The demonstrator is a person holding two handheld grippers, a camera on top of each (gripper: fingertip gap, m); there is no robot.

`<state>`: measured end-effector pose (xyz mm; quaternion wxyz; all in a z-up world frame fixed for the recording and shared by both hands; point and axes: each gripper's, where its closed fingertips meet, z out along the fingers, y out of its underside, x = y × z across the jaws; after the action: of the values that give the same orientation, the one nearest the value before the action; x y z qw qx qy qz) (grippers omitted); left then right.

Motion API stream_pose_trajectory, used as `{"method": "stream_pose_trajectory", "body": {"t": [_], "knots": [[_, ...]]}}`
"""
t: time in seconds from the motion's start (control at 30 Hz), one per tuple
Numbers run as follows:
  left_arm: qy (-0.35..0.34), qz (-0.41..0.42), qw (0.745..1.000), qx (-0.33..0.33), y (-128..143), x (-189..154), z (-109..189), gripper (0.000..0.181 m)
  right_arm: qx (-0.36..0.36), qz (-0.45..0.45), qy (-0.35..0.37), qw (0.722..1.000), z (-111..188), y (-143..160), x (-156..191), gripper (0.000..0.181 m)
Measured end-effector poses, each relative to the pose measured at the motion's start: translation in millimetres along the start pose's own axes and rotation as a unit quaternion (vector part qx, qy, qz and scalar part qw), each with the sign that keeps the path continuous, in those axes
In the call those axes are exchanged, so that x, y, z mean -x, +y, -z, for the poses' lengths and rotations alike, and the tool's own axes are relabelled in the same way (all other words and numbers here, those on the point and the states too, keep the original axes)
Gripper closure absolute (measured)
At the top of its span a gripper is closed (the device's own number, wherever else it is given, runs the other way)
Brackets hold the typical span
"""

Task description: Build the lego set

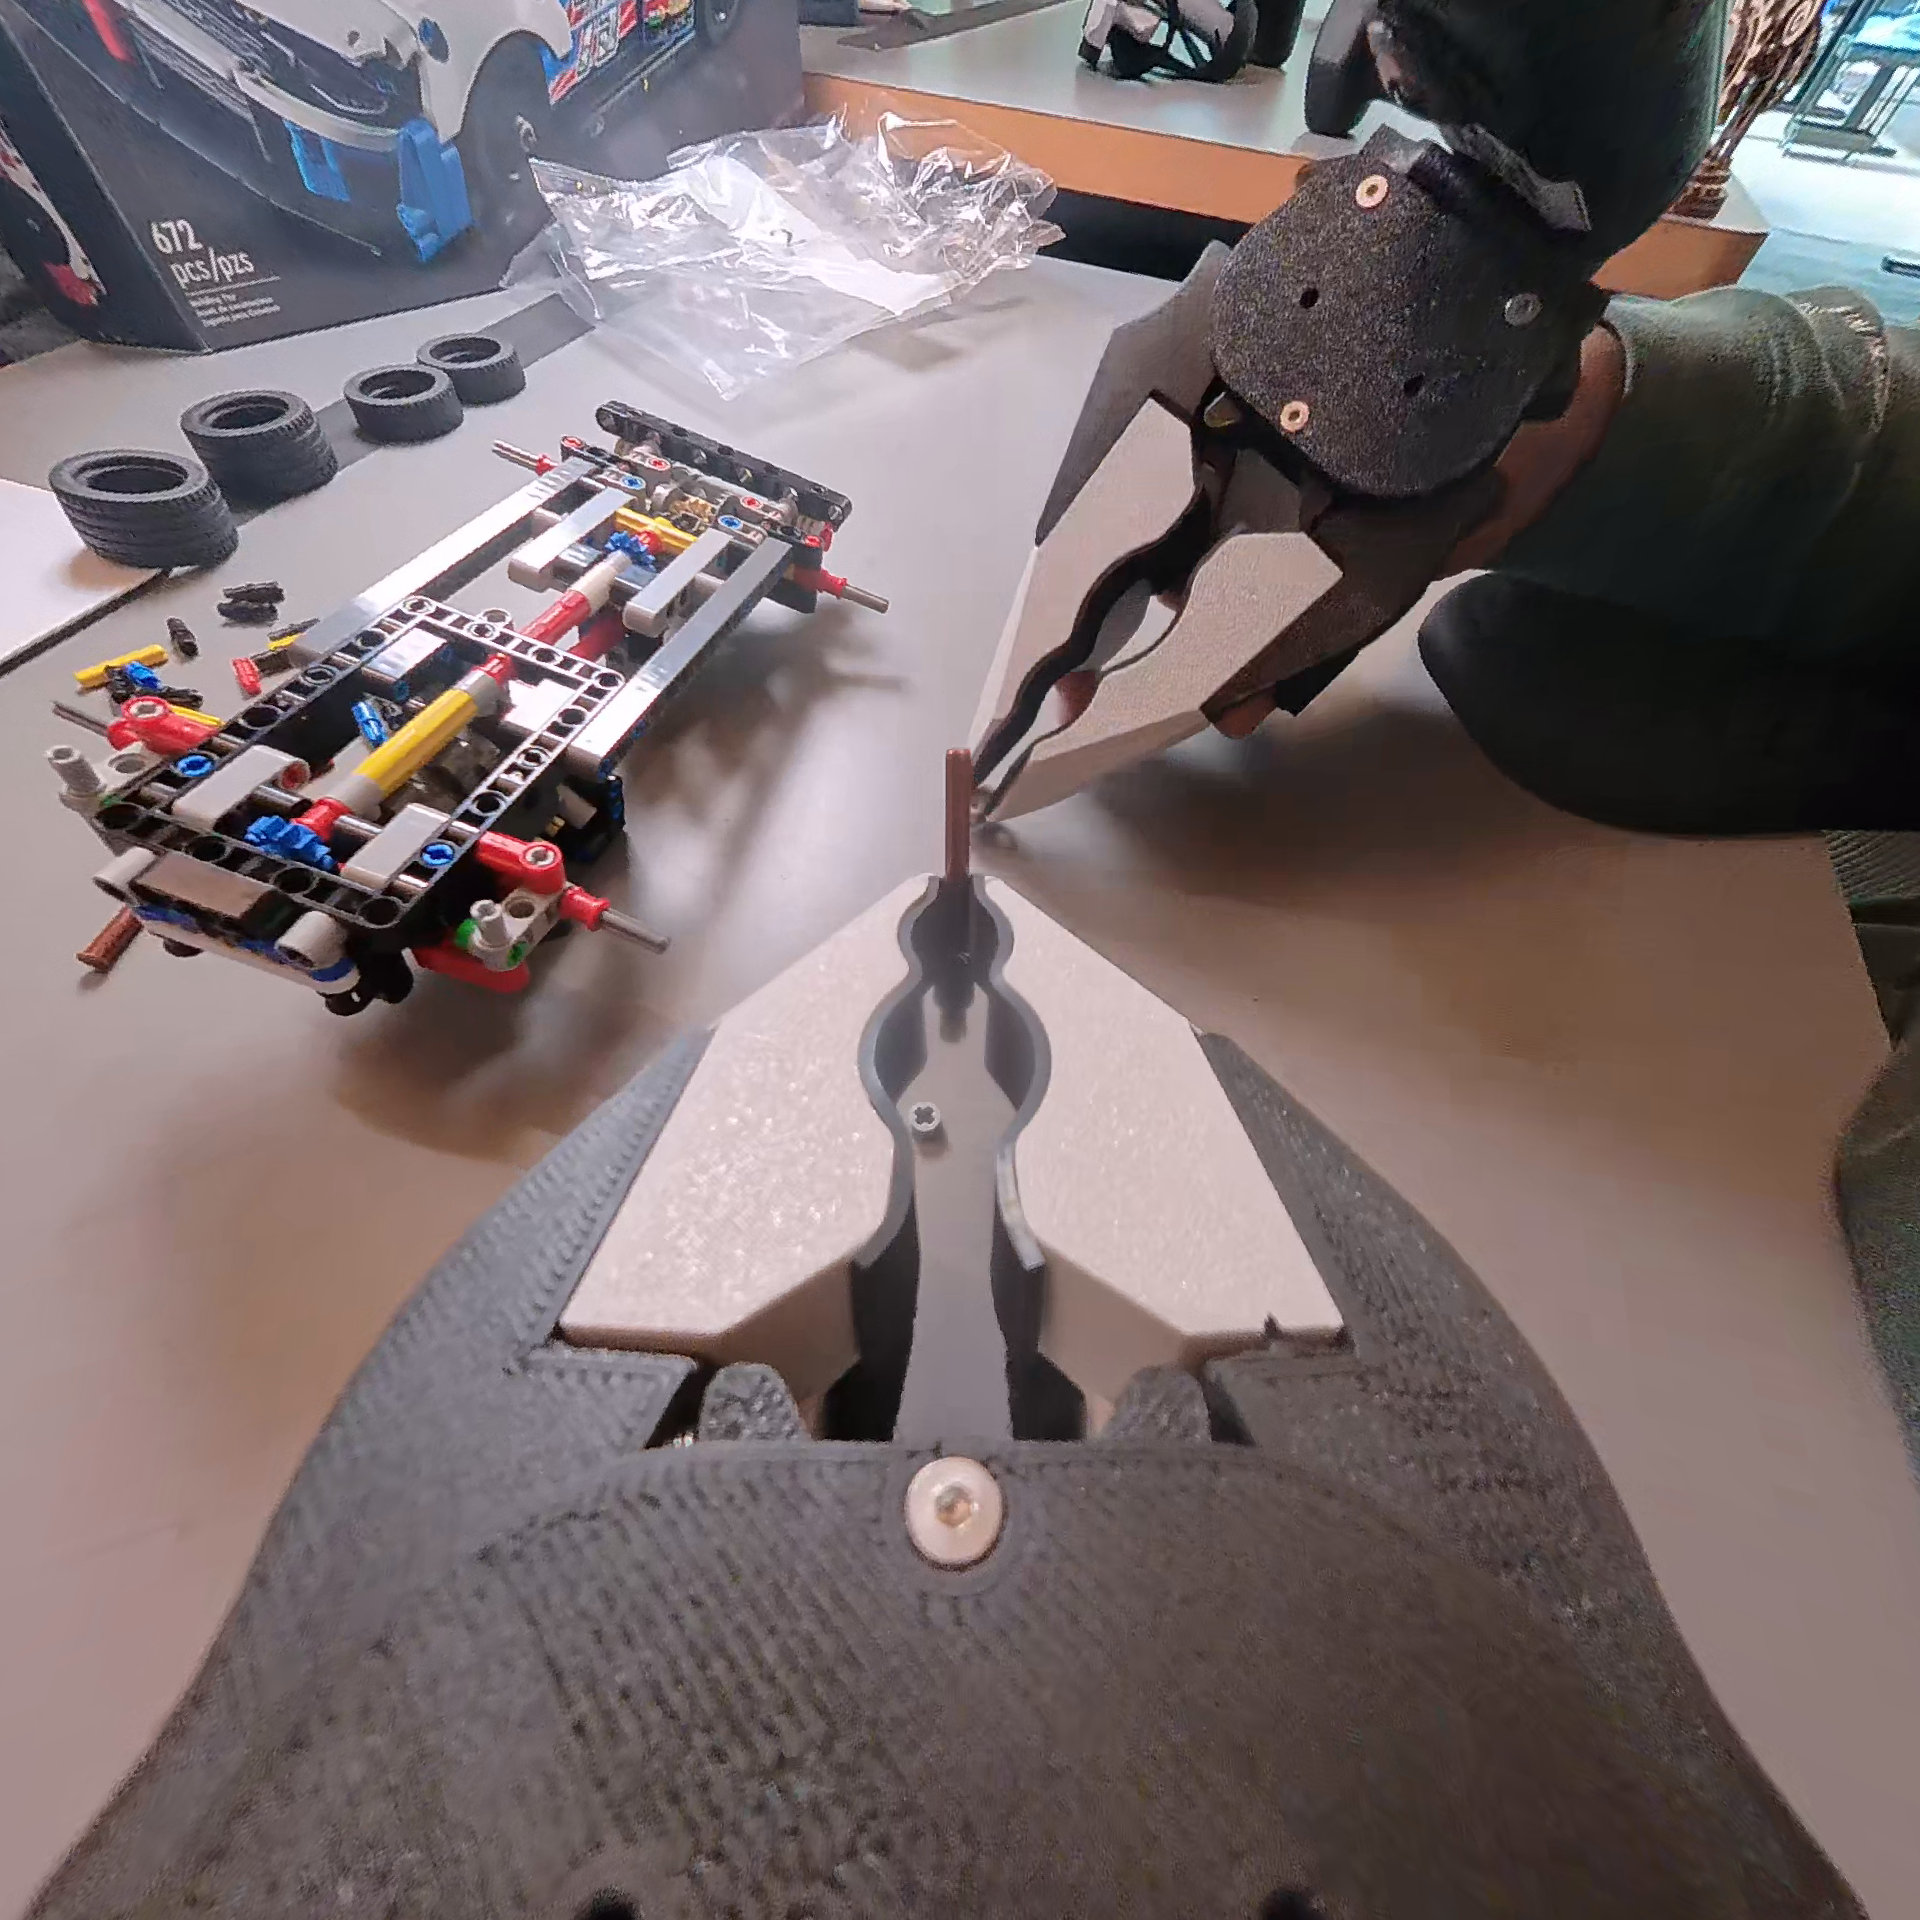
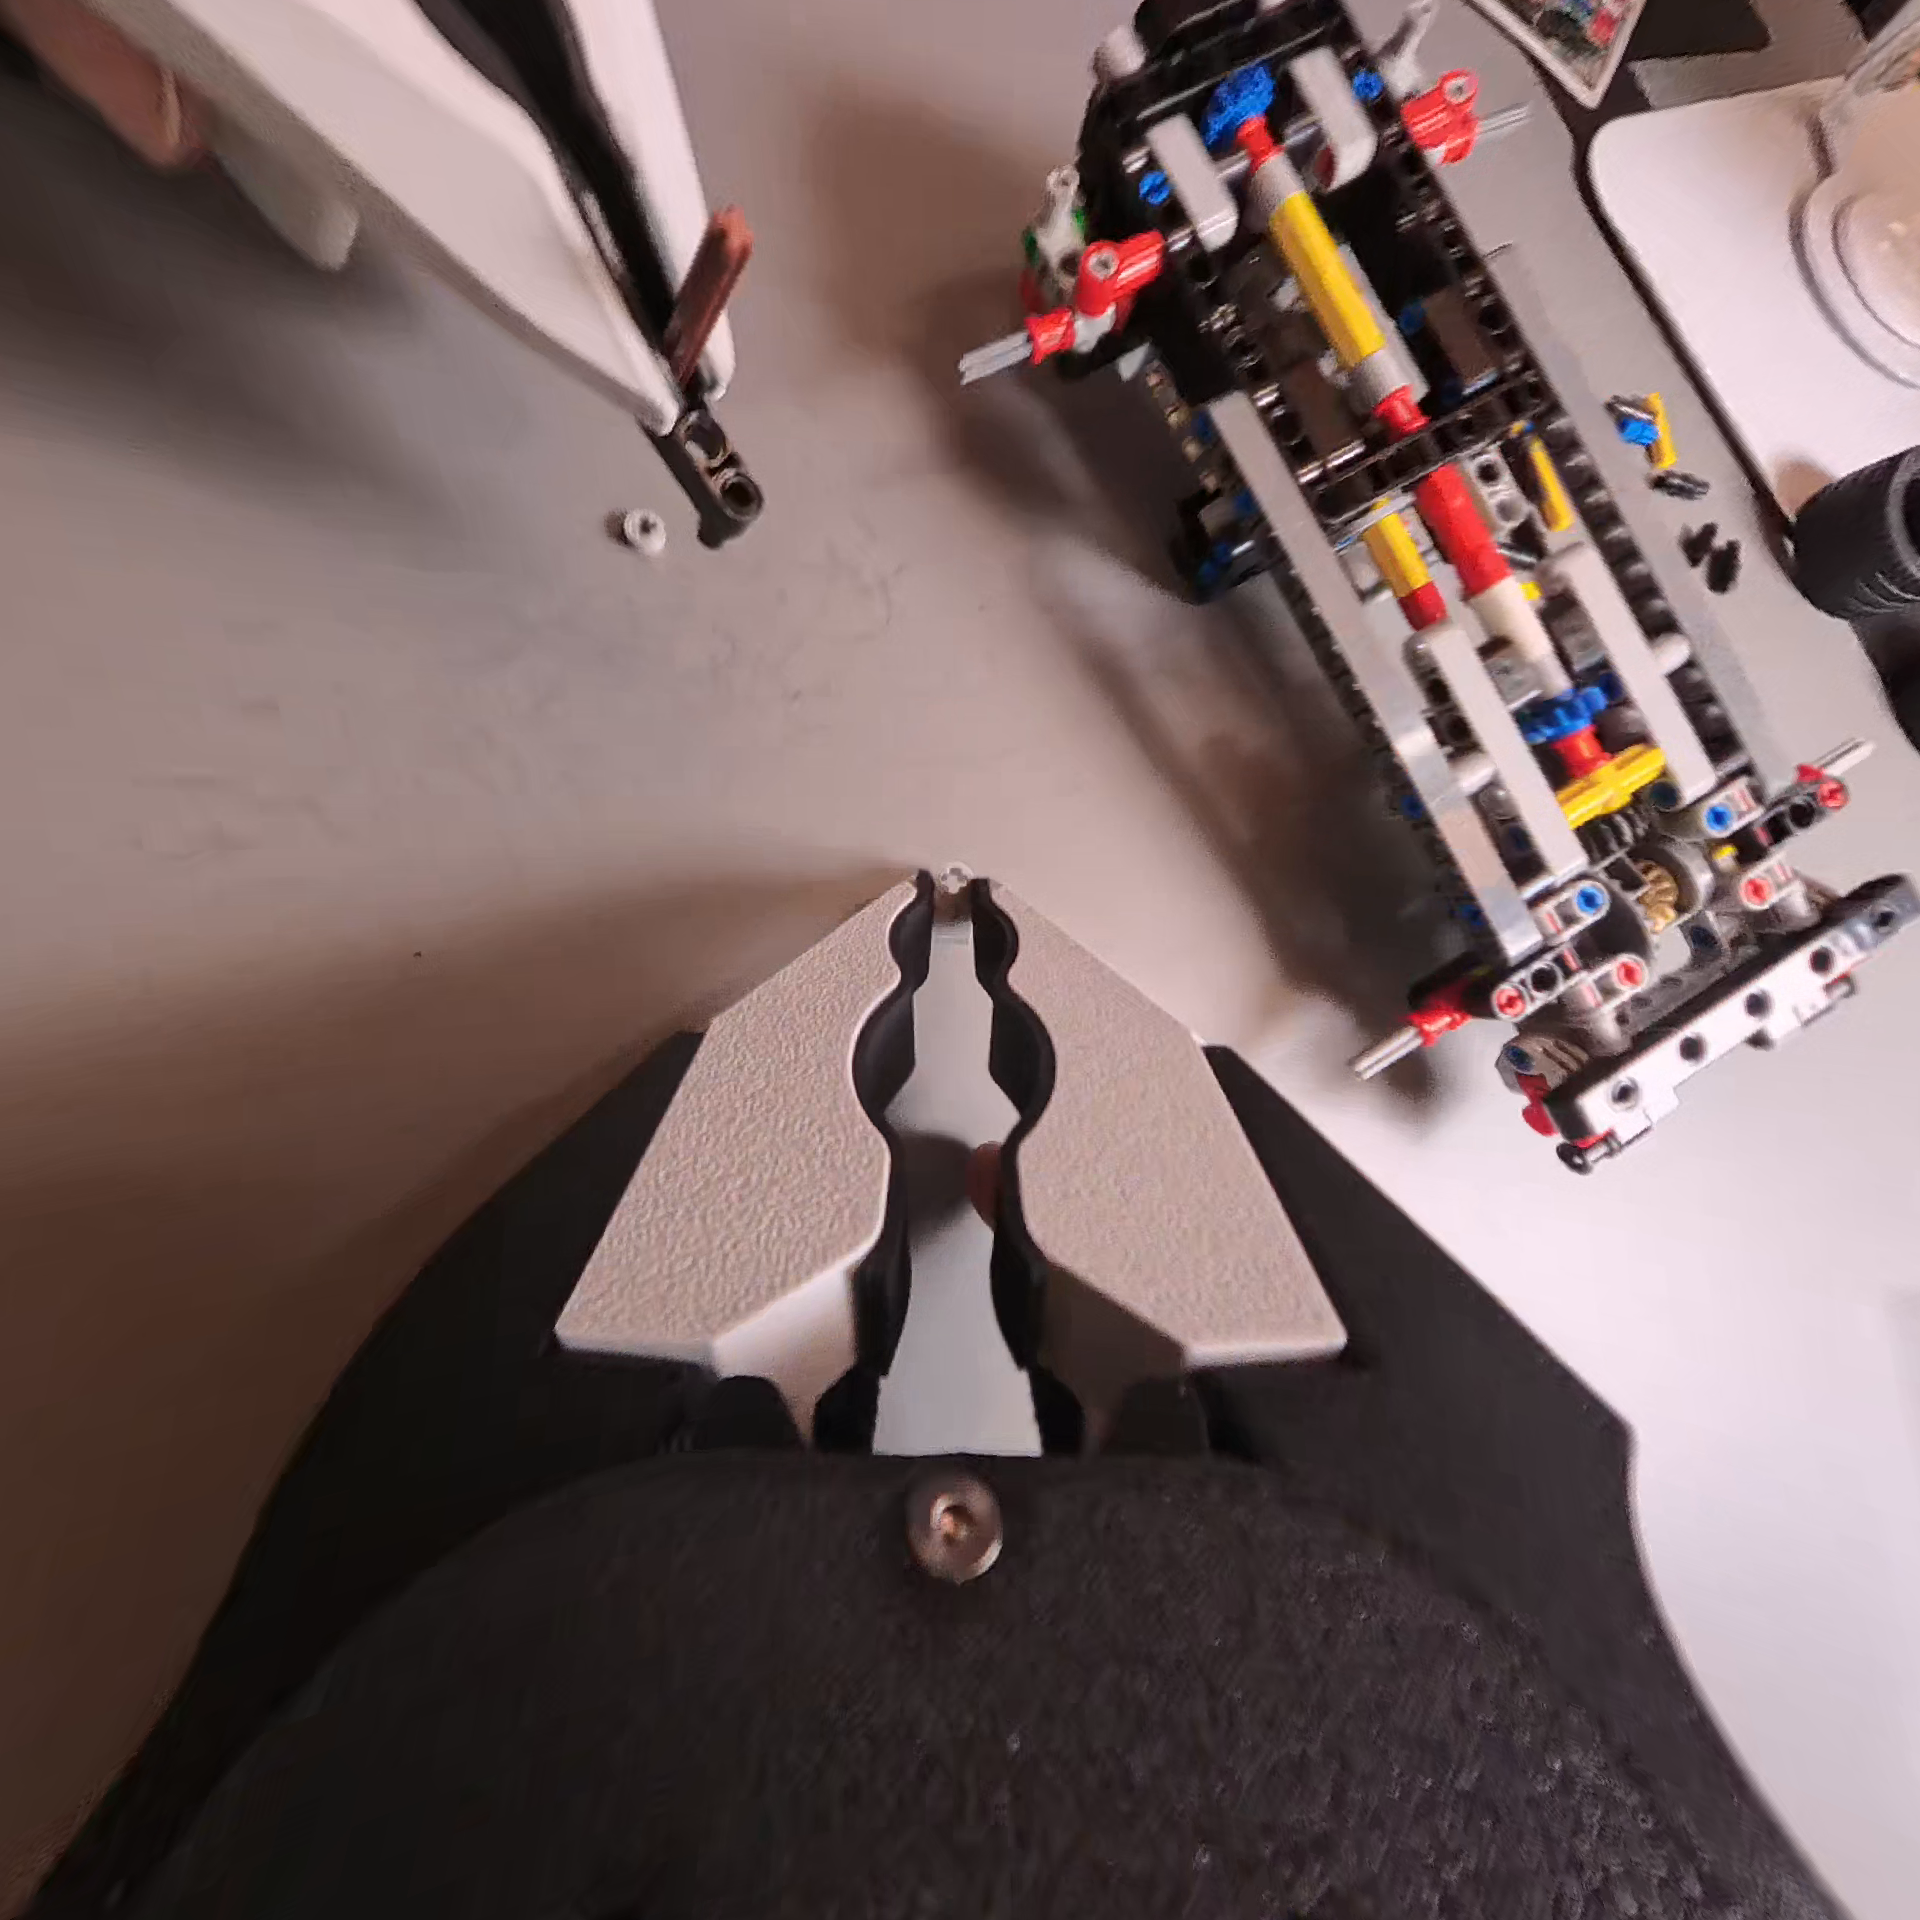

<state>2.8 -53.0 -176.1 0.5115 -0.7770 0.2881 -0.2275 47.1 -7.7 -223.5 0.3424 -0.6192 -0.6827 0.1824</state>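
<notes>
My left gripper (image 1: 956,883) is shut on a short black beam (image 2: 717,478) with a brown axle (image 1: 958,810) through it; the axle sticks up past the fingertips. It also shows in the right wrist view (image 2: 686,416) at the upper left, held just above the table. My right gripper (image 2: 951,883) is down at the table, its tips pinched on a small grey bush (image 2: 951,878). In the left wrist view its tips (image 1: 992,810) are right beside the axle. A second grey bush (image 2: 642,527) lies on the table by the beam's end. The half-built car chassis (image 1: 416,707) lies to the left.
Several black tyres (image 1: 145,509) and loose small pieces (image 1: 177,665) lie beyond the chassis (image 2: 1455,540). The set's box (image 1: 260,156) and an empty clear bag (image 1: 790,229) are at the back. A person's green sleeve (image 1: 1714,623) rests on the table at right. My right fingertips sit around 9 centimetres from my left ones.
</notes>
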Motion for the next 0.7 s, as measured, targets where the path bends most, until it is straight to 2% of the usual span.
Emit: {"method": "stream_pose_trajectory", "body": {"t": [0.1, 0.17, 0.27, 0.37, 0.5, 0.7], "knots": [[0.001, 0.000, 1.000, 0.003, 1.4, -0.6, -1.2, 0.179, 0.008, 0.055, 0.002, 0.998, -1.4, 0.7, 8.4, 0.177], [0.001, -0.001, 1.000, 0.004, 1.7, -0.8, -1.3, 0.179, -0.006, 0.062, -0.030, 0.998, 1.8, -4.1, 20.3, 0.174], [0.000, 0.000, 1.000, 0.004, 1.8, -0.8, -1.4, 0.179, -0.030, 0.024, -0.086, 0.996, 12.4, -10.9, 28.9, 0.169], [0.003, 0.001, 1.000, 0.006, 2.8, -1.3, -2.2, 0.179, -0.029, -0.022, -0.089, 0.995, 17.0, -5.5, 15.2, 0.164], [0.007, 0.003, 1.000, 0.009, 4.3, -2.0, -3.3, 0.179, -0.010, -0.068, -0.102, 0.992, 11.4, 3.0, 10.9, 0.171], [0.009, 0.002, 1.000, 0.011, 4.4, -2.9, -3.1, 0.179, 0.006, -0.054, -0.127, 0.990, 3.2, -1.8, 20.8, 0.171]]}}
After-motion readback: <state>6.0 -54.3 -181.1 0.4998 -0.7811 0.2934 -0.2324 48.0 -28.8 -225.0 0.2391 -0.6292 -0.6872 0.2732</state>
